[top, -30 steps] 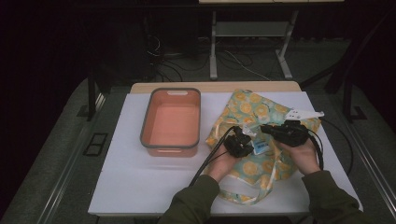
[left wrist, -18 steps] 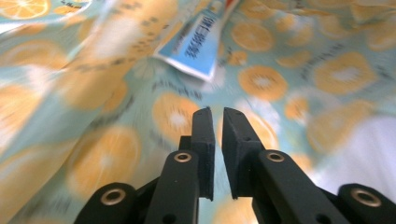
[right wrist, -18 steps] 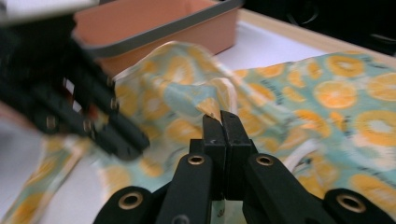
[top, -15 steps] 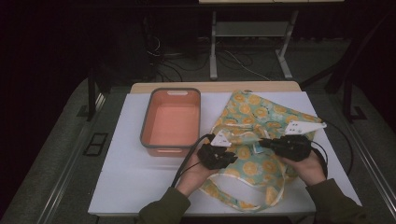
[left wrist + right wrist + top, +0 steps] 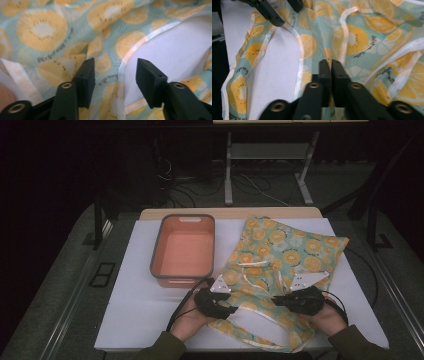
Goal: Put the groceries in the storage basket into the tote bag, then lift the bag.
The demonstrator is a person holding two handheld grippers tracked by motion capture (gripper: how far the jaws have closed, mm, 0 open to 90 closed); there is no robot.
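A cloth [image 5: 280,250] printed with orange slices and edged in pale tape lies on the white table [image 5: 135,310]. Its strap loop lies toward the near edge. My left gripper [image 5: 232,310] is at the cloth's near left corner. Its jaws have just been opening, and in the left gripper view it [image 5: 115,72] is open astride the taped edge [image 5: 125,62], with no pad pressing on it. My right gripper [image 5: 277,301] is at the loop's right side. It [image 5: 330,67] has just been opening to a thin slit, with cloth under it. The left gripper [image 5: 287,12] shows far off.
A coral bin [image 5: 155,255] with a grey rim stands empty to the left of the cloth. The table's near edge is just behind both hands. Black cables [image 5: 175,317] trail from the grippers. Dark floor and a table frame [image 5: 229,170] lie beyond.
Both hands have drawn back toward the near edge, the left one also going left. The cloth's loop now lies spread between them. The left jaws have opened.
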